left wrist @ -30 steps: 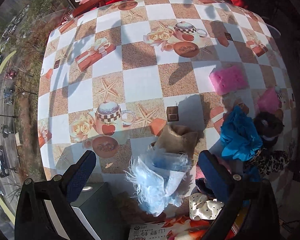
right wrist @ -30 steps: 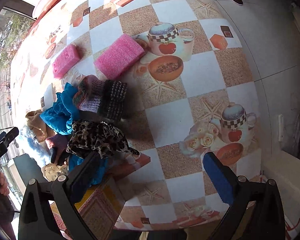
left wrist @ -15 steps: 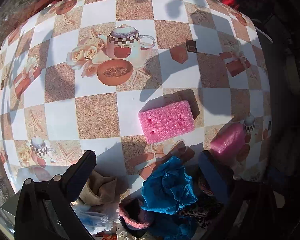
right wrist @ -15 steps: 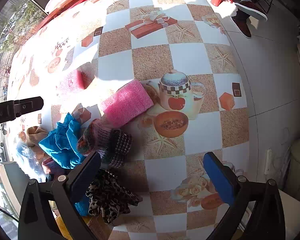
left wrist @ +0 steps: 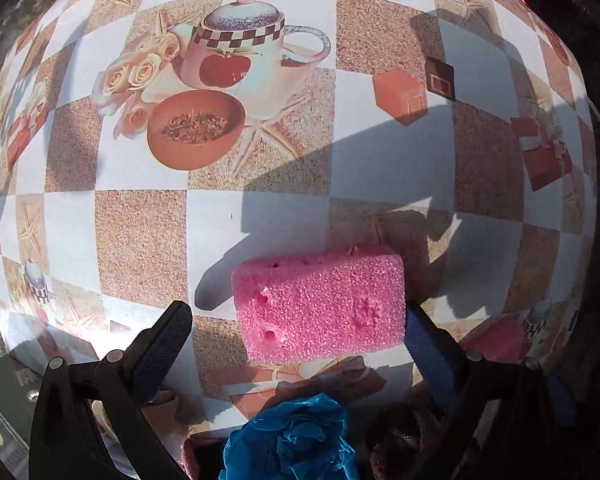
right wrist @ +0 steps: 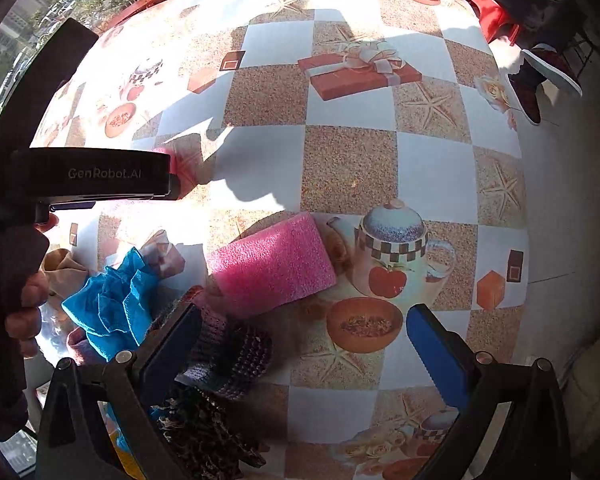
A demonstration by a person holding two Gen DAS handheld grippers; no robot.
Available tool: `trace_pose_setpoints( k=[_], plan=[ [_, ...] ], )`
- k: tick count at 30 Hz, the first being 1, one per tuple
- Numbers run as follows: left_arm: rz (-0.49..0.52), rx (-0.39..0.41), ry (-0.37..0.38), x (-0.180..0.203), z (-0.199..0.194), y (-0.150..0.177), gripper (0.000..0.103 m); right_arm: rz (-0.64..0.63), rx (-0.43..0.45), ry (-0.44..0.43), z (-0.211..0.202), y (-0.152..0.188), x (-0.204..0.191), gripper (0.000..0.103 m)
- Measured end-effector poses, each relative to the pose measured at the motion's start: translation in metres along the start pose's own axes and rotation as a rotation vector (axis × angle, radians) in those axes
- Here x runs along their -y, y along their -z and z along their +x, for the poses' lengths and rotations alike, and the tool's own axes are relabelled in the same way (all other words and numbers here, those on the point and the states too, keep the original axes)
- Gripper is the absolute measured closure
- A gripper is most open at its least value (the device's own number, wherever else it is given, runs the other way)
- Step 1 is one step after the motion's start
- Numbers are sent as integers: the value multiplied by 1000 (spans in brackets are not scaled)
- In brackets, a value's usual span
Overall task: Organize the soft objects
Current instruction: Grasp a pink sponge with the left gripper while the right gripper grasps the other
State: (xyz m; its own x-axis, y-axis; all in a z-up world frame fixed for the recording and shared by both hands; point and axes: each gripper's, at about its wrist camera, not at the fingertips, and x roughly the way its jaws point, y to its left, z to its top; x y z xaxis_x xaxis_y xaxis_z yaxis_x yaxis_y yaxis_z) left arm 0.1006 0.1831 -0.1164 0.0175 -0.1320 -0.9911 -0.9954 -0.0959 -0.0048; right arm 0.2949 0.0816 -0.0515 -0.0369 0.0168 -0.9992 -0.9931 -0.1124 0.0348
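Risk lies in the left gripper (left wrist: 296, 334), jaws spread wide around the pink rectangular foam block (left wrist: 320, 304) lying on the checkered table (left wrist: 140, 236), squeezing off-centre so the block twists free.

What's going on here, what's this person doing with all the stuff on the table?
A person is sorting soft things on a table covered with a checked cloth, holding a gripper in each hand. The left gripper is open around a pink foam block, its right finger at the block's end and its left finger clear of it. The right gripper is open and empty above a knitted piece, near a second pink foam block. A crumpled blue cloth lies in the pile beside them.
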Motion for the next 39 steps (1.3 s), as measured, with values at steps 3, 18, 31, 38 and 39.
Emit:
trace_pose_setpoints(
  k=[3, 18, 31, 38, 39],
  plan=[
    [-6, 19, -16, -4, 9, 3, 0, -39, -20, -18, 20, -17, -12, 0],
    [-14, 17, 0, -1, 9, -9, 1, -87, -62, 70, 84, -75, -35, 0],
    [113, 203, -64, -2, -49, 23, 29, 54, 22, -20, 37, -70, 28, 32],
    [190, 307, -43, -7, -101, 73, 29, 114, 67, -66, -11, -27, 37, 32],
    [201, 320, -42, 0, -110, 78, 29, 125, 67, -76, -16, -19, 38, 32]
  ],
)
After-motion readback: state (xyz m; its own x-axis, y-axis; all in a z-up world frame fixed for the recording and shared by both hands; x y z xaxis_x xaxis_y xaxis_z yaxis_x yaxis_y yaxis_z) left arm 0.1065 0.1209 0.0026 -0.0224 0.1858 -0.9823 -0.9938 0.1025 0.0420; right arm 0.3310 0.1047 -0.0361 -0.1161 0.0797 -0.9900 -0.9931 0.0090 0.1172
